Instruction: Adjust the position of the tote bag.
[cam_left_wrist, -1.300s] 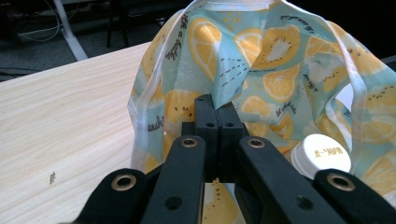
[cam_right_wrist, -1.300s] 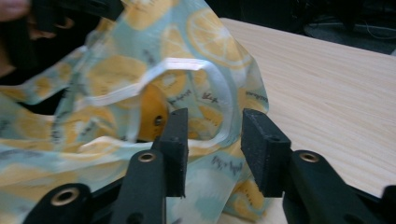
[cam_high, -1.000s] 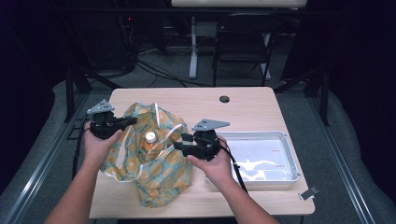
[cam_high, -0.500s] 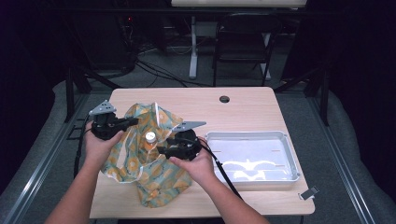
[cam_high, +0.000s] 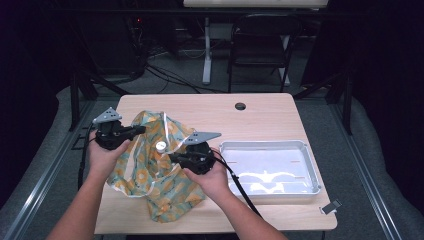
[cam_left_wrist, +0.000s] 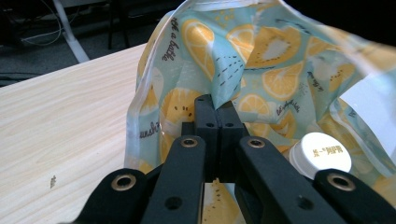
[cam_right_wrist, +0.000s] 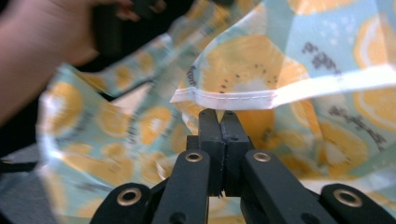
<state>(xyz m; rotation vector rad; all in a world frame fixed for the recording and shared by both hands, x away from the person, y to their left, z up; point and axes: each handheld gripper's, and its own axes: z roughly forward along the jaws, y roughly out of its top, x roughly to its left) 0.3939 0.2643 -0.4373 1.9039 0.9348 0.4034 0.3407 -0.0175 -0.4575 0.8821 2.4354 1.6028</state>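
High view, tray (cam_high: 310, 176) beside bag (cam_high: 160, 185)

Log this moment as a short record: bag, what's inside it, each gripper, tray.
bag: citrus-print fabric bag, slumped on the wooden table, mouth held apart
inside: white-capped bottle standing in the opening
left gripper: shut on the bag's cloth at its left side
right gripper: jaws have just been closing, now shut on cloth below the white-stitched rim
tray: metal tray, right of the bag, nothing in it
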